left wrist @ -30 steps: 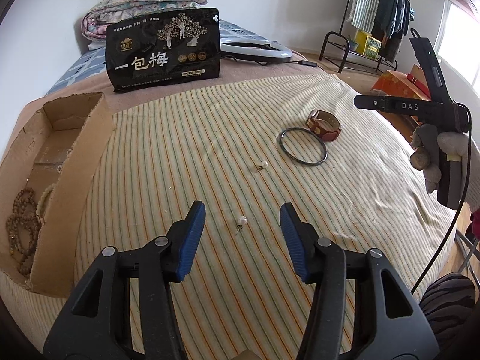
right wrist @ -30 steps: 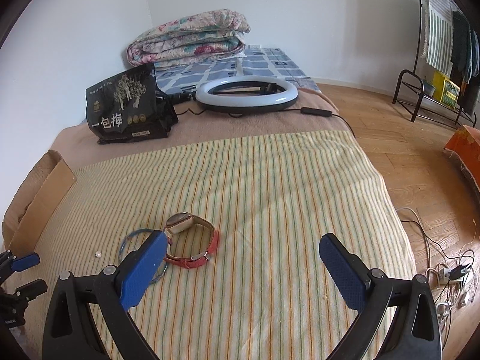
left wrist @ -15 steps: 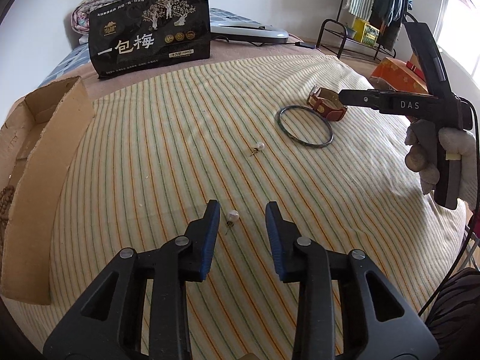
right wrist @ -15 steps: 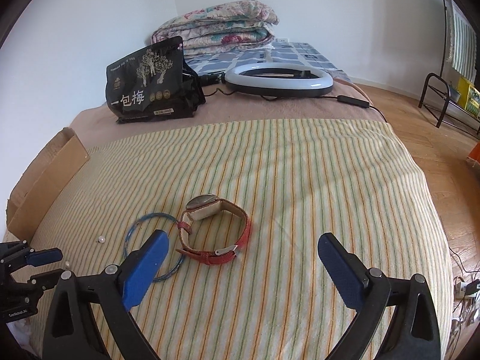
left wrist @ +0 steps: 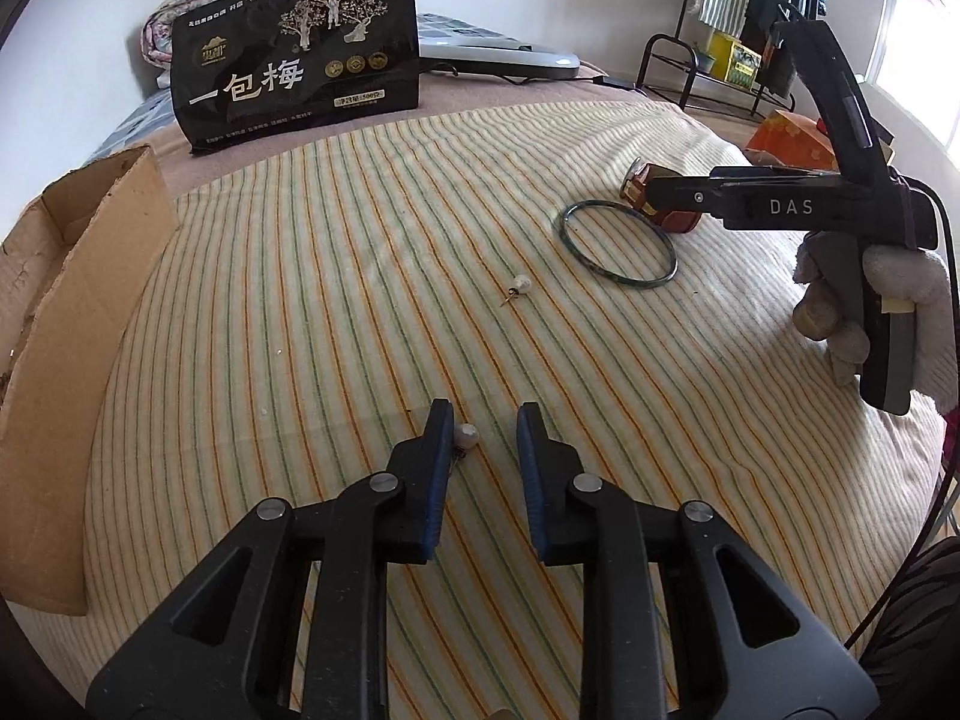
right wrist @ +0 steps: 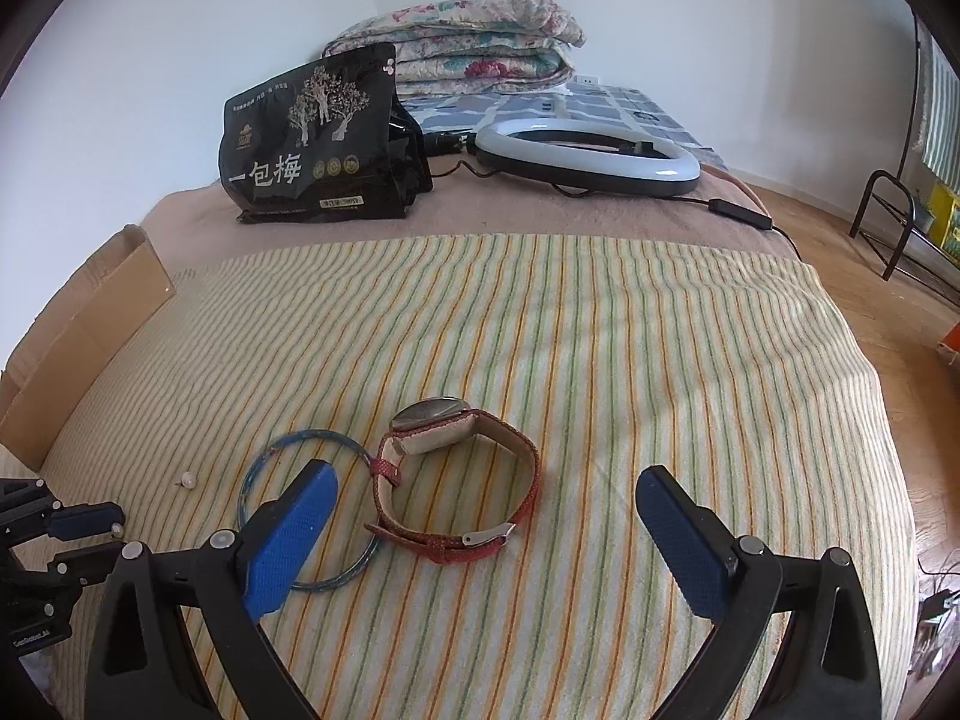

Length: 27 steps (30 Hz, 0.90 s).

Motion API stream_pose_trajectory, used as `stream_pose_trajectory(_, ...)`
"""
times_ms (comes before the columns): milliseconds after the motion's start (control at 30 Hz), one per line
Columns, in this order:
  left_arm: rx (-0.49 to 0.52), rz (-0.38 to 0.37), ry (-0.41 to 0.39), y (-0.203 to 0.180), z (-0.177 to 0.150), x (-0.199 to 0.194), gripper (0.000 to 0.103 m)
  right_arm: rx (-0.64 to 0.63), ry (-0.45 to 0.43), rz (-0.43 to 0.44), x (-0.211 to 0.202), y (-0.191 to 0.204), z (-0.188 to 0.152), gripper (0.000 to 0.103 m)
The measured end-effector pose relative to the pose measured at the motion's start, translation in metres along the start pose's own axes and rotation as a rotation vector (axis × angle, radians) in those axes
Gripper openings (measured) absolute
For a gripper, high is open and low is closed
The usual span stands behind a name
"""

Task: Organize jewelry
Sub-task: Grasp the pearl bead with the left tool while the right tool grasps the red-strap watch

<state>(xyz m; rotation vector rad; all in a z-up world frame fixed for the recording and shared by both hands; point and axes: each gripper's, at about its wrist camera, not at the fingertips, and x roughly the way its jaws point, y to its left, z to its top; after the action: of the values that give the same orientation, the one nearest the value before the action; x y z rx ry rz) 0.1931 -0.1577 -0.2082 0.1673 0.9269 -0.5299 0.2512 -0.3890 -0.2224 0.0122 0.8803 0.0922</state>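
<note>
Left wrist view: earring (left wrist: 466,436) stud end is partly behind the left pad; can't tell if the pad touches it or just sits beside it. Watch (left wrist: 659,199) mostly covered by right gripper's finger, only a strap bit and case edge show. Box (left wrist: 72,324) cut off at left edge, inside not visible. Person's hand (left wrist: 864,300) cut by right edge. Right wrist view: bangle (right wrist: 300,516) partly behind the left blue pad. Left gripper (right wrist: 90,534) cut at frame edge, tips too small to read the gap. Quilt print and bag (right wrist: 312,138) small text unreadable.
</note>
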Motion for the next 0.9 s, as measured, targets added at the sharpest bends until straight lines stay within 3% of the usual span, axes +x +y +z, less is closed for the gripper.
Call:
stream_pose_trajectory(167,-0.007,0.01,-0.006,0.002,-0.001,0.001,0.011,0.003,0.005,-0.002,0.004,-0.001,0.0,0.098)
stream_pose_trajectory(500,-0.01,0.018,-0.01,0.002,-0.001,0.001,0.007,0.006,0.024,0.045,0.007,0.002,-0.001,0.062)
stream_pose_trajectory(900,-0.024,0.017,-0.046,0.008,0.003,-0.017,0.007,0.033,-0.018,0.04,-0.014,0.003,0.003,0.062)
